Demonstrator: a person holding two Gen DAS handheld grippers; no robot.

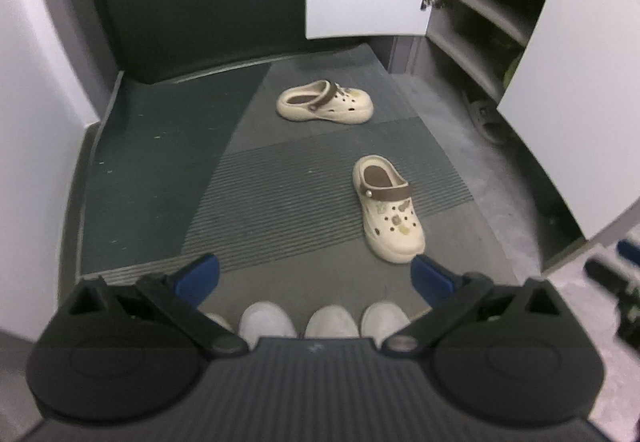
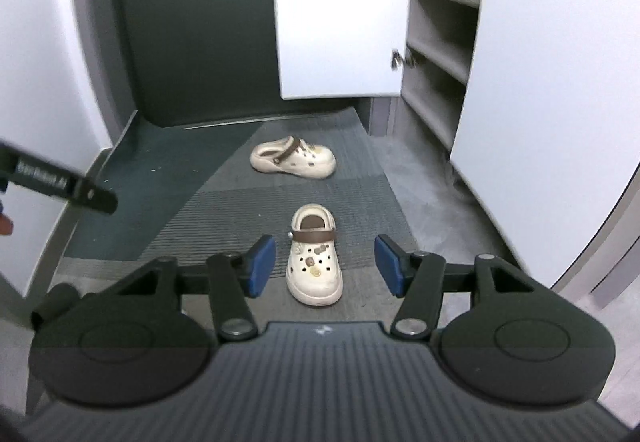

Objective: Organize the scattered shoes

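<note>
- Left wrist view: your left gripper hangs above the floor mat with jaws spread wide, holding nothing. The near clog lies just ahead and to the right of the jaws, toe toward you; the far clog lies well beyond it, toe pointing right. White shoe toes show below the jaws. The open shoe cabinet stands at right, a grey slipper at its base.
- Right wrist view: your right gripper has jaws wide apart and empty, framing the near clog on the mat below. The far clog lies beyond, near the cabinet door.
</note>
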